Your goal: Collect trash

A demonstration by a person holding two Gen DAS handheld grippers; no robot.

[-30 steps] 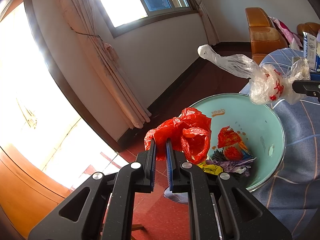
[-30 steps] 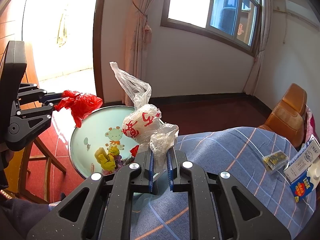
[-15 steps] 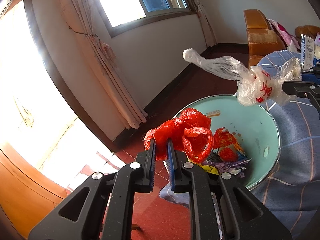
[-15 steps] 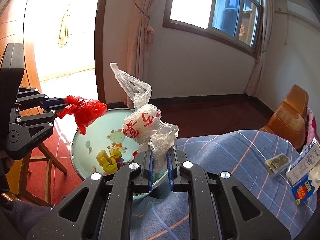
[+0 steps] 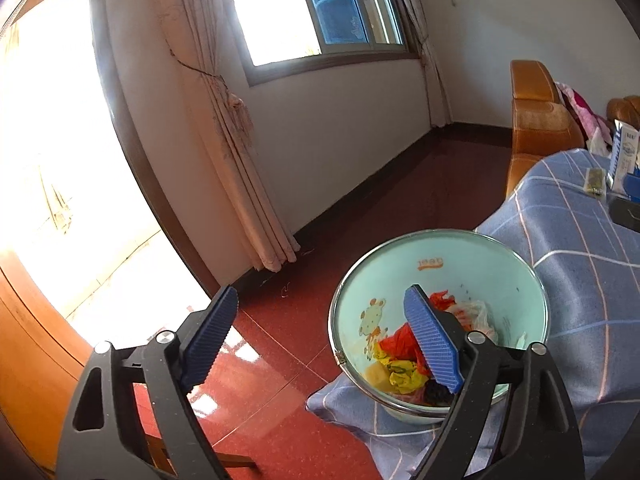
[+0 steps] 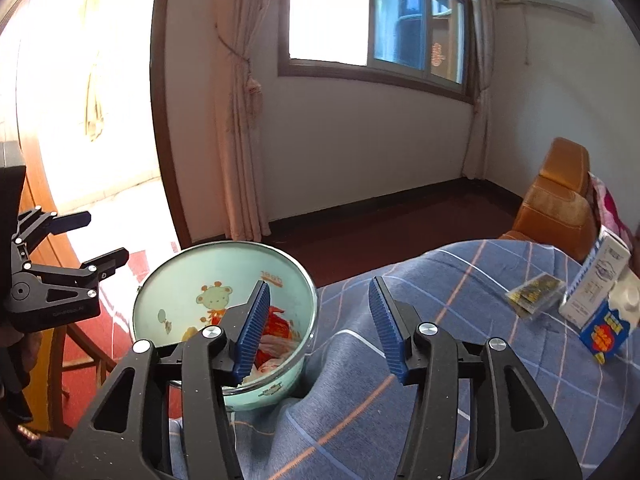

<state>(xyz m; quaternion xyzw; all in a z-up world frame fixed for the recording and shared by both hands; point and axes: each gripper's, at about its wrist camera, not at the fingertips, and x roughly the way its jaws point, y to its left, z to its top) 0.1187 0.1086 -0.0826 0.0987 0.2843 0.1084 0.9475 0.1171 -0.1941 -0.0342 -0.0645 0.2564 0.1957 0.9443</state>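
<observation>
Basin point(image 5: 472, 256), mouth upward, at blanket point(image 5: 580, 248) edge: red bag point(image 5: 402, 344) and clear bag point(image 5: 476, 312) crumpled inside, no clear axis. Left gripper point(image 5: 320, 336), right gripper point(image 6: 316, 320): jaws just opened, empty. Carton point(image 6: 592, 288) well apart.

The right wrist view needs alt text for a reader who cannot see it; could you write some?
The right gripper hangs open and empty over a pale green basin of crumpled bags, beside a blue checked cloth bearing cartons. The left gripper hangs open at the left.
</observation>
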